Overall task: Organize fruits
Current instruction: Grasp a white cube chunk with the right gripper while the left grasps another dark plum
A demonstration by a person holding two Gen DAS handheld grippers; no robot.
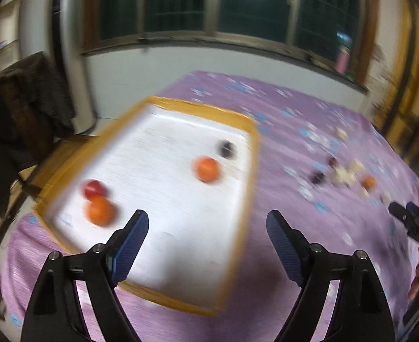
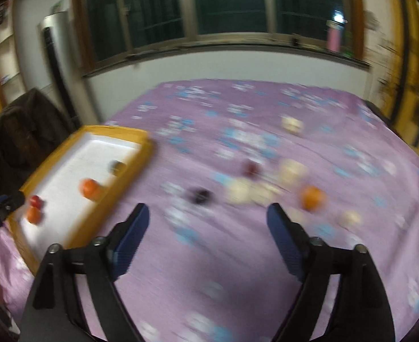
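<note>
- Step: between picks, I judge. Four fruits already sit in the tray [image 1: 253, 154]; more wait on the purple cloth [image 2: 209, 270] to the right. Both views are motion-blurred.
- Tray, white with a wooden rim, lies left on the cloth-covered tabletop. Inside: red fruit [image 1: 93, 188] touching an orange [image 1: 101, 211] at the near left, another orange [image 1: 206, 168] and a dark fruit [image 1: 227, 148] at the far right.
- Left gripper [image 1: 208, 225] hovers over the tray's near part, fingers spread wide, nothing between them, touching nothing.
- Loose pile right of the tray: dark fruit [image 2: 199, 195], reddish fruit [image 2: 250, 168], several pale round pieces [image 2: 292, 169], loose orange [image 2: 312, 198] farthest right. Too blurred to name the pale ones.
- Right gripper [image 2: 208, 219] hangs above the cloth near that pile, fingers spread wide, empty, clear of the cloth.
- Next, likely: right gripper drops onto one loose fruit, nearest looks like the dark one or the orange, centres it between the fingers, closes gently (round, may roll), then carries it left to the tray.
</note>
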